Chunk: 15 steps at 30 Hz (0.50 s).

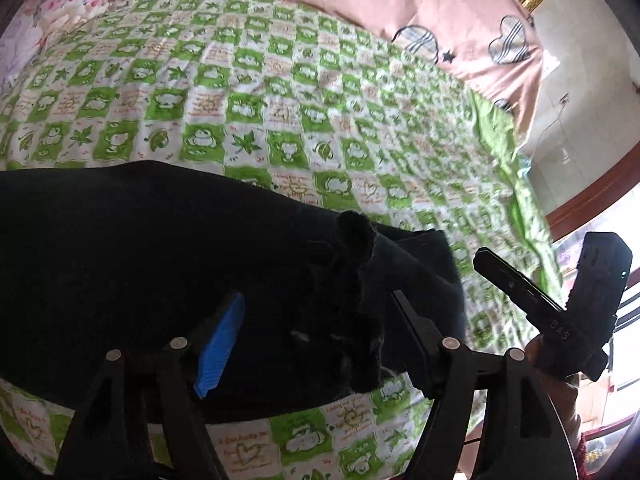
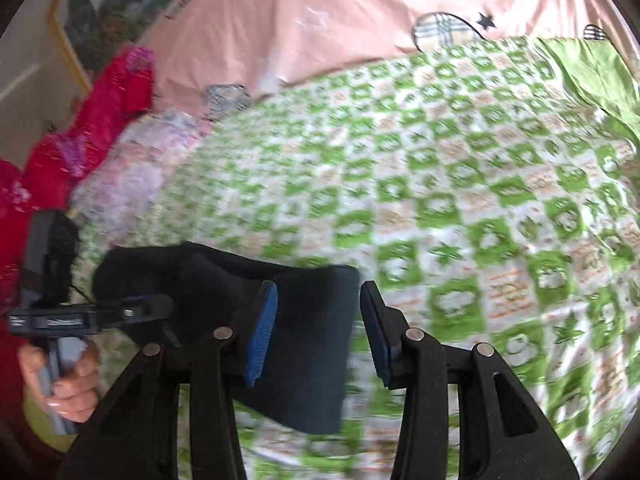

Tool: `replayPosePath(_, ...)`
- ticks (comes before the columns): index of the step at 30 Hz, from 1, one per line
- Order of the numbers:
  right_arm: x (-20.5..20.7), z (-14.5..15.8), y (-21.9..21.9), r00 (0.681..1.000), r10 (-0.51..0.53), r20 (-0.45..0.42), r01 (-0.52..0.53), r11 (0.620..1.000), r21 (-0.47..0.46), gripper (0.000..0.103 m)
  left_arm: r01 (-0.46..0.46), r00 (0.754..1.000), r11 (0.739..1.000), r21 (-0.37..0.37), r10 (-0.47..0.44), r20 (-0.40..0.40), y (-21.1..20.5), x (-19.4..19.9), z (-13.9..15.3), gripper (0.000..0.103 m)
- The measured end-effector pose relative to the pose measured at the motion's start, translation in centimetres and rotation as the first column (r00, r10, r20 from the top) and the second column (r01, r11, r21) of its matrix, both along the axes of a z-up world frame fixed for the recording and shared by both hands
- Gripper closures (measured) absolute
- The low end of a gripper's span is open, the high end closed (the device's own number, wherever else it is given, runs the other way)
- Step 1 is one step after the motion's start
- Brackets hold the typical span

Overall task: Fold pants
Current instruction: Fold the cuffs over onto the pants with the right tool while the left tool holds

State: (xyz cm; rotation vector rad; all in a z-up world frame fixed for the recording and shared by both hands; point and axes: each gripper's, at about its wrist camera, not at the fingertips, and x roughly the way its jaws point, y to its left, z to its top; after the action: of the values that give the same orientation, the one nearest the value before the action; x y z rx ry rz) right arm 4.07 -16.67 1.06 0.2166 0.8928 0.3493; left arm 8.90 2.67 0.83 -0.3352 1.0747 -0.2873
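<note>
Right now my left gripper (image 1: 316,344) has its jaws apart, straddling a bunched, fuzzy ridge of the pants (image 1: 140,264), blue ribbed pad (image 1: 220,346) on one side, black finger on the other; whether they press the cloth I cannot tell. My right gripper (image 2: 316,332) is spread wide too, with both blue pads bare, hovering over the pants' (image 2: 296,344) squared end, not touching that I can see.

Soft, matte, near-black knit, the pants lie flat on the bedspread (image 1: 320,92), folded to a thick band with one straight end and a rumpled lump mid-way. Beyond the pants' far edge the bedspread runs wide and flat, a green-and-white check with leaves and frogs, lightly wrinkled.

Past that, a pink sheet (image 1: 400,4) with plaid hearts lies along the bedspread's far side. Left of the pants, in the right wrist view, sits red bedding (image 2: 104,112). Much of that view is motion-blurred.
</note>
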Motion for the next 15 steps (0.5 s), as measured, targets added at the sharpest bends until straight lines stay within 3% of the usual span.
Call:
replayPosePath(5, 1.4, -2.6, -0.1, 0.998, 0.018, -0.061, -0.016, 0.999, 0.036, 0.058, -0.005, 0.999, 0.999, 0.042, 0.007, -0.04, -1.7, 1.3, -1.9, 0.035)
replayPosePath(7, 2.0, -3.6, 0.7, 0.994, 0.041, -0.099, -0.035, 0.997, 0.065, 0.058, 0.0, 1.0, 0.999, 0.04, 0.0, -0.019, -2.1, 1.6, -2.2, 0.054)
replayPosePath(8, 2.3, -4.0, 1.3, 0.992, 0.05, -0.117, -0.042, 0.997, 0.072, 0.058, 0.017, 1.0, 1.0, 0.017, -0.016, -0.019, -2.3, 1.6, -2.3, 0.075)
replayPosePath(9, 2.1, -3.9, 1.8, 0.994, 0.047, -0.103, -0.043, 0.998, 0.041, 0.067, 0.03, 0.999, 1.0, 0.002, -0.03, -0.021, -2.4, 1.6, -2.3, 0.086)
replayPosePath(11, 1.6, -2.5, 2.3, 0.998, 0.053, -0.045, -0.051, 0.998, 0.036, 0.077, 0.043, 0.999, 0.999, 0.014, -0.043, 0.028, -2.5, 1.0, -1.3, 0.09)
replayPosePath(13, 1.1, -1.6, 2.1, 0.999, 0.04, -0.001, -0.04, 0.997, 0.068, 0.078, 0.06, 0.992, 0.998, -0.013, -0.058, 0.115, -1.8, -0.2, 0.6, 0.09)
replayPosePath(15, 0.4, -0.9, 2.0, 0.999, 0.01, 0.052, -0.013, 0.997, 0.072, 0.078, 0.076, 0.986, 0.996, -0.047, -0.068, 0.152, -1.2, -0.8, 1.5, 0.091)
